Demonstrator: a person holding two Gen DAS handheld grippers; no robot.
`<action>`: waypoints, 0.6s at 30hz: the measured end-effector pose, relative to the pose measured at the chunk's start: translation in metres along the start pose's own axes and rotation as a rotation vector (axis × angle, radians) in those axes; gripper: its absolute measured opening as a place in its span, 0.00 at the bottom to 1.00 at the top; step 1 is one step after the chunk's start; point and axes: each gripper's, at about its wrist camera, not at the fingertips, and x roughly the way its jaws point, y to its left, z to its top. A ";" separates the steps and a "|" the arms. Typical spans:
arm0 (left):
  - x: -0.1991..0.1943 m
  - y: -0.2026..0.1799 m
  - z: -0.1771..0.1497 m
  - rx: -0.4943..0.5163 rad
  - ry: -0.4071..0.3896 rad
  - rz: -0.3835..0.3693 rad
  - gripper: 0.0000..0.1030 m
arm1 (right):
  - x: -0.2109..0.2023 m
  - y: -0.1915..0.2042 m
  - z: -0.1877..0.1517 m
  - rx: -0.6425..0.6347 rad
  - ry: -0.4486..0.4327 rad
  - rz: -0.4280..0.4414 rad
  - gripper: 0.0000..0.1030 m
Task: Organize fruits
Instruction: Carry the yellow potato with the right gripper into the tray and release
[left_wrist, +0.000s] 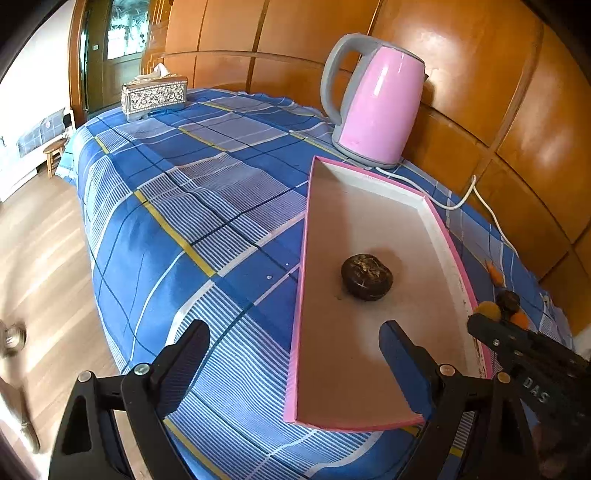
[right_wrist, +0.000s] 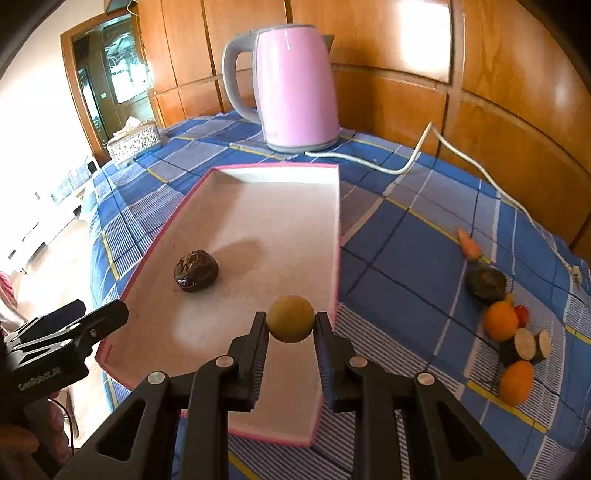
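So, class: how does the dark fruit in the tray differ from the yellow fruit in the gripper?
The dark fruit is brown-black and rough; the yellow fruit is pale and smooth. The dark fruit rests on the pink tray floor; the yellow fruit is clamped in the right gripper above it. Both are roundish.

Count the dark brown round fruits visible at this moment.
2. One dark brown fruit lies inside the pink tray; the second dark fruit sits on the blue cloth to the tray's right, beside the oranges. Others may hide outside view.
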 end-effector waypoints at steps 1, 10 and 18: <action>0.000 0.000 0.000 0.002 0.000 -0.001 0.91 | 0.002 0.001 0.000 -0.003 0.003 -0.001 0.24; 0.000 -0.003 -0.002 0.008 0.002 -0.005 0.91 | 0.009 0.012 0.009 -0.009 -0.006 -0.003 0.34; -0.001 -0.005 -0.002 0.011 0.001 -0.012 0.91 | -0.003 0.001 -0.001 0.048 -0.023 -0.022 0.34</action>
